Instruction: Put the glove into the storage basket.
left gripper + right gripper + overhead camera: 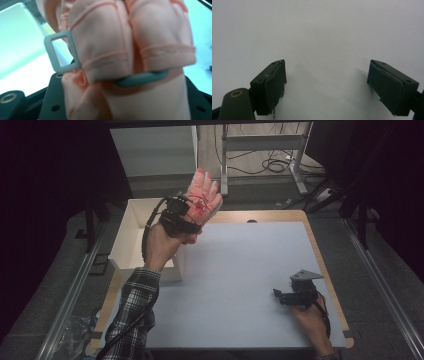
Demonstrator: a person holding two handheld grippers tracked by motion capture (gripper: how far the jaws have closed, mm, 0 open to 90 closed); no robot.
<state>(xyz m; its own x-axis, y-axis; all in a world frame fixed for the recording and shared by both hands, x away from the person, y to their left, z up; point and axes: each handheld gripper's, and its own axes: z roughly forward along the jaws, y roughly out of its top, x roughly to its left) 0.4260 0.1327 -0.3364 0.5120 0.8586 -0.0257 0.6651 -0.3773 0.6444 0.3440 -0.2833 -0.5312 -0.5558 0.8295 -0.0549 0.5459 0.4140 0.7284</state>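
Note:
A pink padded fabric piece point(204, 195) with red marks, shaped like a mitten, is held up in the air above the right rim of a white box point(131, 235). My left gripper point(194, 211) is shut on its lower part. In the left gripper view the pink fabric point(130, 50) sits close to the lens, with a grey plastic buckle point(62, 52) and a grey loop across it. At the near right, my right gripper point(277, 293) rests low over the pale mat point(240, 270). Its jaws stand wide apart point(327, 82) with nothing between them.
The open white box stands at the table's left side, partly off the mat. A wooden table edge point(320, 255) frames the mat. Metal desk legs point(225, 165) and floor cables point(277, 165) lie beyond the far edge.

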